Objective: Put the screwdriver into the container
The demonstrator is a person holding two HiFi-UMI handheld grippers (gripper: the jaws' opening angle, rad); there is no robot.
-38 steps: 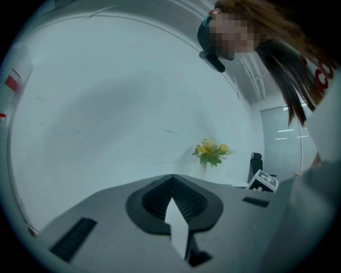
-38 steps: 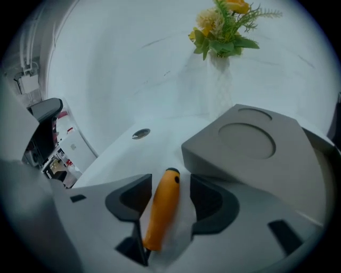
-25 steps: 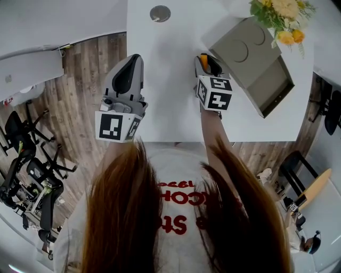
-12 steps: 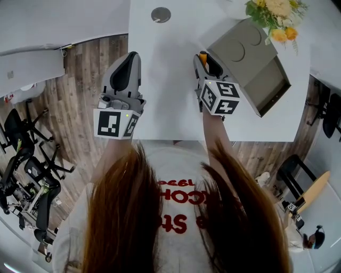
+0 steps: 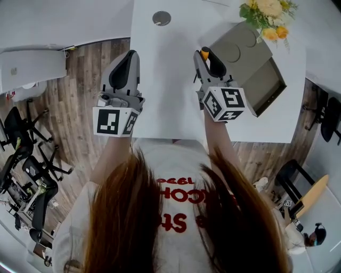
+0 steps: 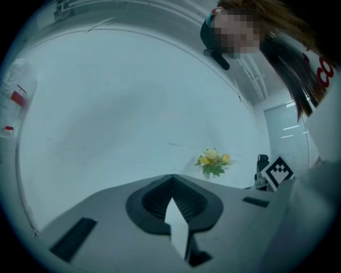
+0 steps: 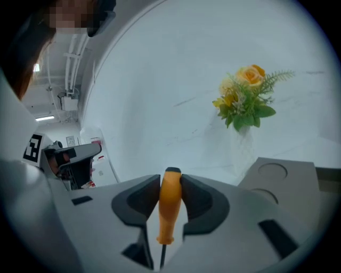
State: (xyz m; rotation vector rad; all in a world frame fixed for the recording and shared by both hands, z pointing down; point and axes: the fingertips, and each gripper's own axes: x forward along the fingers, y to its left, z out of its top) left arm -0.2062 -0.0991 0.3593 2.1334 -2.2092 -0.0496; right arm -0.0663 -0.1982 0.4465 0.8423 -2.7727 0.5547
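Observation:
An orange-handled screwdriver (image 7: 170,207) stands upright between the jaws of my right gripper (image 7: 171,187), handle gripped, thin shaft pointing down. From the head view only the handle's orange top (image 5: 204,54) shows at the right gripper (image 5: 208,57), which hovers over the white table just left of the container (image 5: 268,80). That grey box lies open, its lid with two round dents (image 7: 273,171) toward the flowers. My left gripper (image 5: 127,57) hangs at the table's left edge, jaws together with nothing in them (image 6: 171,184).
A vase of yellow flowers (image 5: 265,13) stands behind the container. A round grey disc (image 5: 161,18) is set in the white table (image 5: 165,90) at the far end. Office chairs (image 5: 21,154) stand on the wooden floor to the left.
My right gripper has carried the screwdriver a little to the right, closer to the container. The left gripper has stayed about where it was.

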